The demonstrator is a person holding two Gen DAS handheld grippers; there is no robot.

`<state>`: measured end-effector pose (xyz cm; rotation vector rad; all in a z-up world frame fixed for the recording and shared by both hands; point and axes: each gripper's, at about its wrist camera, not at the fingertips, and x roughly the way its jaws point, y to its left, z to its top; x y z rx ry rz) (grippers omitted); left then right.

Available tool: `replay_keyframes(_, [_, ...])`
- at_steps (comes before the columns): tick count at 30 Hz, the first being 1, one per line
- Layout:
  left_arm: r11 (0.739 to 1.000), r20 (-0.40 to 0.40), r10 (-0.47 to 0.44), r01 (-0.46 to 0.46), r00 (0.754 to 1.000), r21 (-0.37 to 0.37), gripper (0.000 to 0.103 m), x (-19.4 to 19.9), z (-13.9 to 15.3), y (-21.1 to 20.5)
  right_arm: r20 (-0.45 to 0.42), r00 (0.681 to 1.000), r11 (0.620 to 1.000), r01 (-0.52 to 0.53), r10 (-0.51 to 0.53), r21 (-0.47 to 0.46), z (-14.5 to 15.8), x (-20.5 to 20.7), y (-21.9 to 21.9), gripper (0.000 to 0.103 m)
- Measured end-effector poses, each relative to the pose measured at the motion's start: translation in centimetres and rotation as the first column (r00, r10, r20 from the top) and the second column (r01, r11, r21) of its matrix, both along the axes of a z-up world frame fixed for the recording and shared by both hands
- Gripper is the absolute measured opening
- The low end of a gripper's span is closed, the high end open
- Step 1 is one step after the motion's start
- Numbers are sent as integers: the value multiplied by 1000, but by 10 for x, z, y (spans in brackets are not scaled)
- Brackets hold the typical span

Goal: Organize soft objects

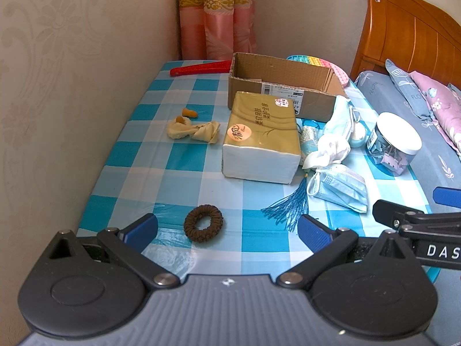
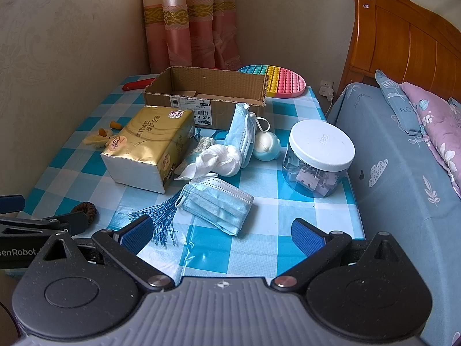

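Nothing is picked yet: both the left tongs (image 1: 227, 230) and right tongs (image 2: 222, 235) hang apart and empty, so next I'd close on the hair scrunchie (image 1: 203, 223) at the desk's (image 1: 178, 155) 6 o'clock edge, then carry it to the cardboard box (image 1: 283, 83) at 12.

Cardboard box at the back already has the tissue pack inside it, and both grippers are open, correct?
Not quite. The tissue pack sits on the table in front of the cardboard box, which the right wrist view shows holding no soft items. Both the left gripper and right gripper are open.
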<state>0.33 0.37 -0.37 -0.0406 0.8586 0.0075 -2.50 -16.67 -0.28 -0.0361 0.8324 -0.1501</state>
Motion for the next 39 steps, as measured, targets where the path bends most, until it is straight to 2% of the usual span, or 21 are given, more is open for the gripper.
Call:
replay_keyframes(24, [1000, 2, -1, 1, 1000, -4, 102, 0, 0, 2, 1, 1000, 1000, -2, 2, 0, 0, 1, 1, 103])
replay_keyframes(33, [1000, 0, -16, 16, 1000, -16, 102, 3, -3, 4, -10, 999, 999, -33, 33, 6, -4, 7, 0, 103])
replay_keyframes(39, [1000, 16, -28, 28, 999, -14, 102, 9, -9, 9, 10, 995, 995, -97, 96, 14, -7, 14, -2, 103])
